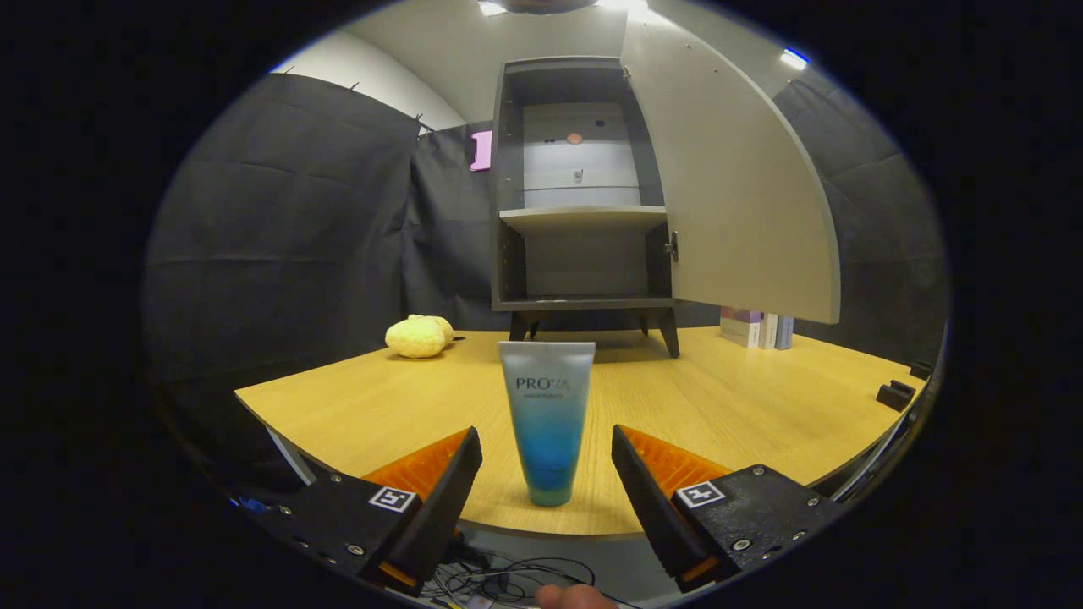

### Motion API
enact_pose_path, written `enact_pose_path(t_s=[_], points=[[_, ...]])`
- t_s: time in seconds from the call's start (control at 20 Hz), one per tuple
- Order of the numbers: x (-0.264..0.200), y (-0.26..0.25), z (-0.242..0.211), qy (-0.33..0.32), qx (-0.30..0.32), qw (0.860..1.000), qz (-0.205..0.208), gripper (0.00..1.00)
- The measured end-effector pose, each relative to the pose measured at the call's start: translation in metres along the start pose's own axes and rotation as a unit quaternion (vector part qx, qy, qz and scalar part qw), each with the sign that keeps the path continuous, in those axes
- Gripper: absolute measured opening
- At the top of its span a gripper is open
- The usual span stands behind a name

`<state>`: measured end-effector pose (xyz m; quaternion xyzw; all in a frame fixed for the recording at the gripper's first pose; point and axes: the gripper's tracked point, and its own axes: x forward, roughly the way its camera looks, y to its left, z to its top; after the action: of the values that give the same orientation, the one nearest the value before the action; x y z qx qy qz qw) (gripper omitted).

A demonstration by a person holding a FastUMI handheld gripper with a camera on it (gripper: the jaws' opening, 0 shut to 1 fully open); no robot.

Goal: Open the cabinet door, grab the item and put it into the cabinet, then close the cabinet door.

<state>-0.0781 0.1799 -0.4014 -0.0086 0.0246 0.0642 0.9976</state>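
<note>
Gripper (pixel 546 457) spread wide open, fingers (pixel 448 486) on either side of the tube (pixel 546 419) but touching nothing, clear gaps on both sides. Tube standing on its cap near the front edge of the wooden table (pixel 744 406), right between the fingertips, fat end up, clear-ish at the top and fading to blue lower down. Looks upright, maybe a hair tilted, hard to say with the fisheye warp.

Straight beyond the tube, at the back of the table: dark cabinet (pixel 508 194) on short legs, door (pixel 728 178) already swung open to the right, pale inside face showing. One shelf (pixel 582 218) across the middle, splitting it into an upper and a lower compartment. Nothing obvious sitting in either one, just a few small marks or holes on the back panel, too small to make out.

Left of the cabinet, well apart from the tube: lumpy yellow thing (pixel 418 336) on the table, probably a sponge. Right of the cabinet, tucked under the open door's lower edge: a few books (pixel 757 328) standing upright. Couple of small black blocks (pixel 897 394) out at the far right table edge.

Down below the table's front edge, between the fingers: a tangle of cables (pixel 499 579) on the floor, plus a bit of a person's hand (pixel 575 597) poking in.
</note>
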Motion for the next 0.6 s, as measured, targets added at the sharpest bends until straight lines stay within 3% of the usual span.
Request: enact_pose_path(t_s=[0.15, 0.25, 0.3, 0.6], points=[[0.016, -0.002, -0.014, 0.019, 0.032, 0.999, -0.023, 0.93], [0.023, -0.013, -0.015, 0.018, 0.039, 0.998, -0.048, 0.71], [0.025, -0.014, -0.015, 0.021, 0.037, 0.998, -0.049, 0.46], [0.024, -0.015, 0.030, 0.017, 0.002, 0.999, -0.027, 0.44]])
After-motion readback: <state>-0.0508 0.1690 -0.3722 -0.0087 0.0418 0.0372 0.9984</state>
